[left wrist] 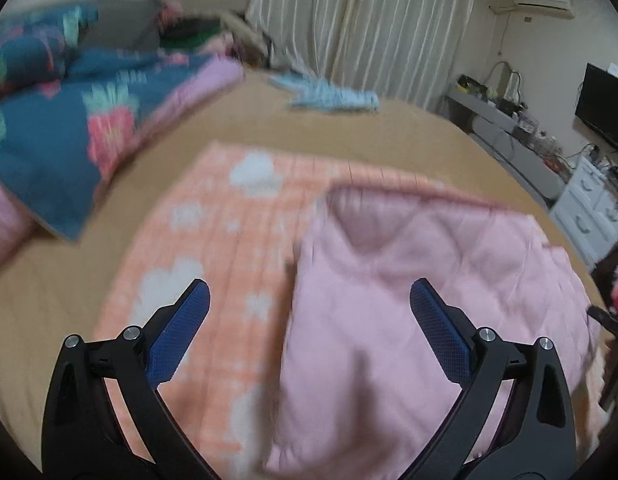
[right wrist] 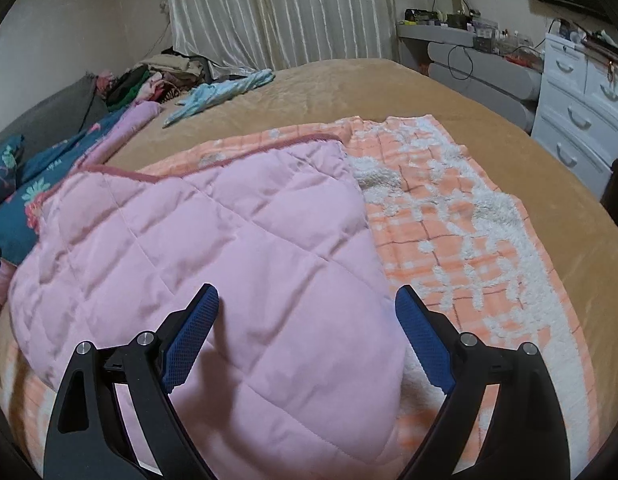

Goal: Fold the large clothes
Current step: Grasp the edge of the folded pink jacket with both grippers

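Both grippers were held above the near part of the blanket, jaws spread wide, nothing gripped: left gripper (left wrist: 309, 304) over the seam between orange face and pink fold, right gripper (right wrist: 307, 308) over the pink panel's near right edge. Judgement: one fold was already laid, the next grasp was pending. To do it well, each jaw pair should be lowered over a near edge or corner so both layers are caught, closed fully before lifting, and both sides raised together so the quilted layer is not dragged off line. The blanket (right wrist: 461, 240) was seen spread on the tan bed cover (right wrist: 349, 92), near centre; its upper face was orange check with fluffy white patches. A pink quilted underside (right wrist: 213, 240), edged in darker pink binding, was folded over the left part, puffy and creased, its far corner lying slightly skewed. Left-wrist view was motion-blurred. Further left, a dark floral quilt (left wrist: 69, 128) was bunched. At the far side, a light blue garment (right wrist: 221, 96) lay apart.
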Motion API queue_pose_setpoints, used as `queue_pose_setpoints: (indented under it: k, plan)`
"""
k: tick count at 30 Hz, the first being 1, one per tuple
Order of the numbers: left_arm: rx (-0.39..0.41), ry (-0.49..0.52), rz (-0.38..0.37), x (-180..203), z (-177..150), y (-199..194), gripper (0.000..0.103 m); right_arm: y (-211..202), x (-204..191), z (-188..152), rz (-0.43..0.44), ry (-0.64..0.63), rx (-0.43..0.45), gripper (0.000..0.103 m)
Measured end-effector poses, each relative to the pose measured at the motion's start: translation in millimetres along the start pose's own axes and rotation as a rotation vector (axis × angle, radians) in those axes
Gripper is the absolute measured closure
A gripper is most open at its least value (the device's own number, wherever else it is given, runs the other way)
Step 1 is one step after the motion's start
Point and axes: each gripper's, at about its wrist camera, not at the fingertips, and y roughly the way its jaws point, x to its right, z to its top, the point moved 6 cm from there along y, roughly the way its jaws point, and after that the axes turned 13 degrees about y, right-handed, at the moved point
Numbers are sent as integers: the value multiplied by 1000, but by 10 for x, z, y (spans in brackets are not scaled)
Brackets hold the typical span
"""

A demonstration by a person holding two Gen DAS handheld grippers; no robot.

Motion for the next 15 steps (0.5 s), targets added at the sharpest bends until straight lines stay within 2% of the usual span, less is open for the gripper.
queue_pose_setpoints:
  k: [3,5,7,8,9,10,12,13,15]
  plan:
    - [-44,-46,-76,-9,-313,127,9,73,93,-82,7,26,-29,14]
    - [-65,-73,-120,10,-510,204,9,102,130,-155,28,42,-37,17]
    - [-66,-86,-153,70,-582,254,9,92,103,-196,60,48,-32,42]
    - [-64,-85,-158,111,-580,270,10,67,85,-200,38,36,-7,47]
    - [-53,-74,-160,168,-553,269,26,43,48,-196,38,24,6,63]
    - [-44,-60,-170,230,-518,268,65,11,1,-175,37,8,29,75]
    - [-38,-16,-127,321,-420,263,85,-44,-65,-103,15,-17,71,82]
    - [-31,10,-95,371,-323,256,91,-86,-123,-28,4,-31,106,83]
    - [-2,26,-68,398,-168,242,92,-139,-195,107,-13,-27,153,84]
